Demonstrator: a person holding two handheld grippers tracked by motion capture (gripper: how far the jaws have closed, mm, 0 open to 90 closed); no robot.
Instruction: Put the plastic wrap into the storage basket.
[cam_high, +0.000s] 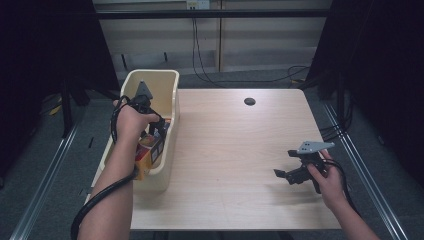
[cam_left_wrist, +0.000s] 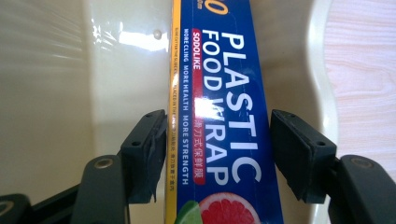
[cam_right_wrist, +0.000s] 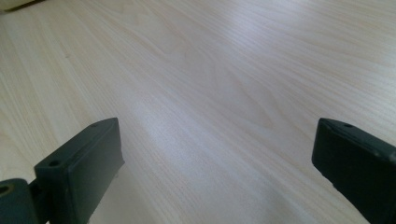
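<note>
Pale wood-grain table carries the work, with dark floor and trailing cables beyond it. At the table's left edge stands a cream plastic bin, taken here as the landmark.

Left tool: lowered into the bin from above, also seen in the high view. A blue plastic wrap box runs between its jaws. The box's long axis points straight away from the tool, lengthwise along the bin, its near end toward the person. The left pad lies against the box's yellow edge; the right pad stands off the blue face with a narrow gap. The grip therefore appears slackened rather than clamped, although contact on the left side is hard to confirm. The box appears to rest inside the bin against its right wall.

Right tool: well to the right of the bin, low over bare table, jaws spread wide with nothing between them.

The left hand is much nearer the box. Any coming move turns on that tool drawing clear along the box's axis.
</note>
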